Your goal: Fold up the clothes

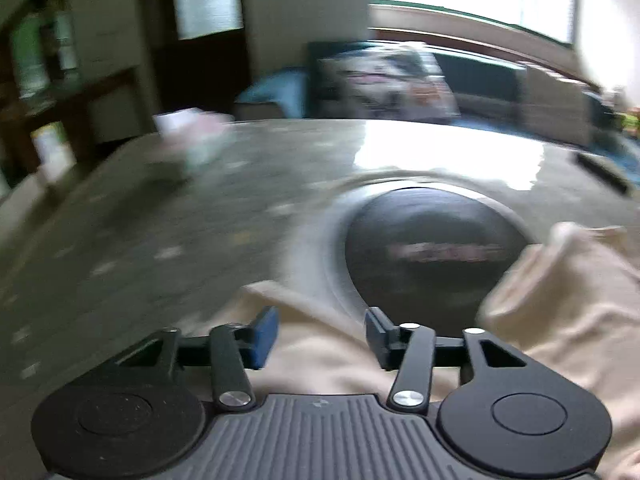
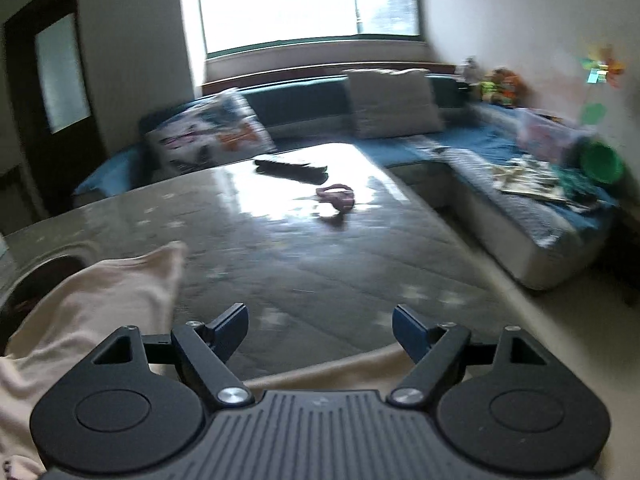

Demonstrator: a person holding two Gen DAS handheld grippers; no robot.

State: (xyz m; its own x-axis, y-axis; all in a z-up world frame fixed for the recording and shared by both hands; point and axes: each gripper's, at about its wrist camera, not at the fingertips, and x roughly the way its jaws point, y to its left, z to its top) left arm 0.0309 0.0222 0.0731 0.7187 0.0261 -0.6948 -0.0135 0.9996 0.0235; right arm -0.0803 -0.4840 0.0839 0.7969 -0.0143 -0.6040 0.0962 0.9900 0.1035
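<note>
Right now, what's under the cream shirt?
The cream shirt lies on the glossy table and covers the near edge of a dark round inset. Whatever else sits beneath the cloth is hidden.

The garment is plain cream. The table is glossy grey-green, dotted with pale star-like marks, and holds a dark round inset and a pink item. The far sofa is teal-blue; both grippers carry blue pads.
</note>
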